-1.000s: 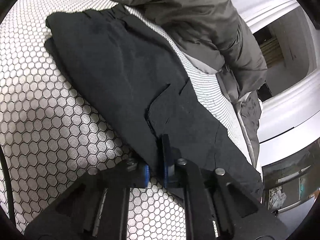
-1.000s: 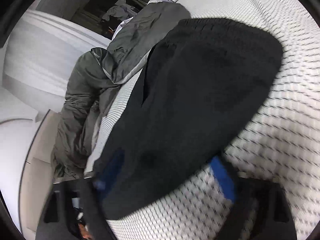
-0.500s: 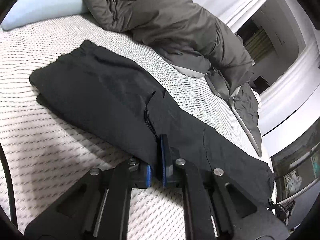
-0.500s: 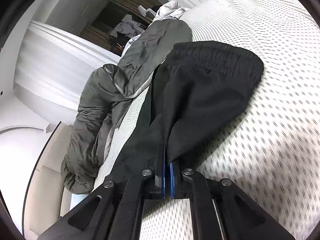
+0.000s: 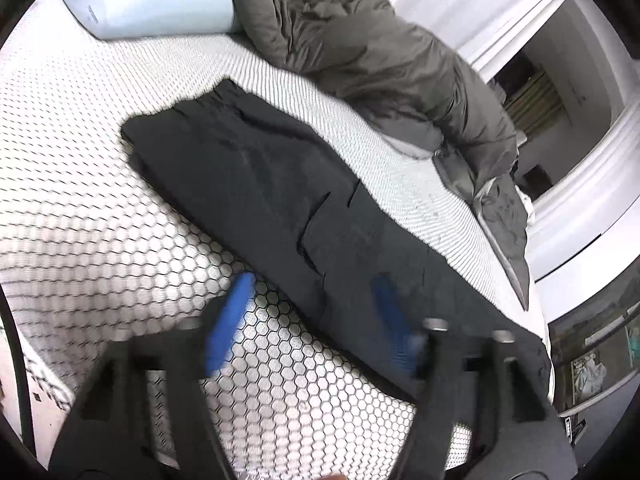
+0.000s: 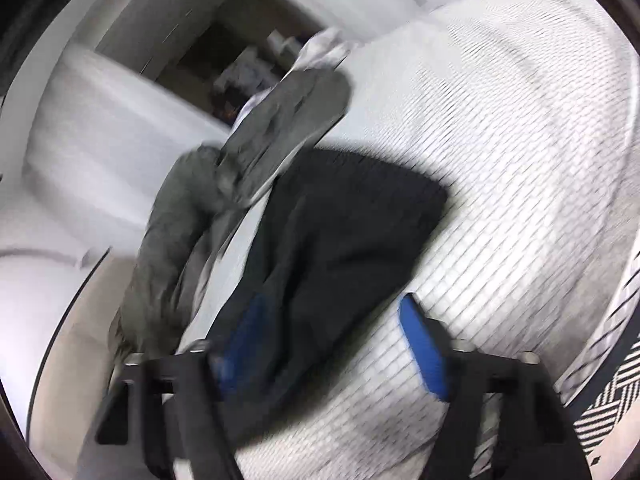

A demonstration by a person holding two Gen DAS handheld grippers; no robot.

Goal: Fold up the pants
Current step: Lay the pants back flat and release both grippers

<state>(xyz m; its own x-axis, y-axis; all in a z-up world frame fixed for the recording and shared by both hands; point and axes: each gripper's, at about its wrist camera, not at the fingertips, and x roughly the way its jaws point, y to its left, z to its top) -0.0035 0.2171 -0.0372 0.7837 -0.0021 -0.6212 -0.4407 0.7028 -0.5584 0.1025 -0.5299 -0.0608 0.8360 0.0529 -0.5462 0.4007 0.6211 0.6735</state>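
Observation:
Black pants [image 5: 280, 200] lie flat in a long strip on the white honeycomb-patterned mattress [image 5: 100, 220], waistband at the far left, legs running to the lower right. My left gripper [image 5: 312, 320] hovers over the strip's near edge. Its jaws are opening, the blue pads [image 5: 232, 320] wide apart, one over bare mattress and one over the cloth, neither pressing. In the right wrist view the pants [image 6: 352, 232] stretch away from my right gripper [image 6: 334, 344]. Its jaws are opening too, with loose black cloth lying between the blue pads [image 6: 424, 348].
A rumpled grey duvet [image 5: 380, 52] is heaped along the far side of the bed, and a pale blue pillow [image 5: 152, 0] lies at the head. The duvet [image 6: 260, 152] also borders the pants in the right wrist view. Black-and-white patterned fabric [image 6: 612, 392] shows at the lower right.
Half a second ago both grippers were shut on the pants' edge. Both have now let go, spread their jaws and drawn back, so more of the bed shows.

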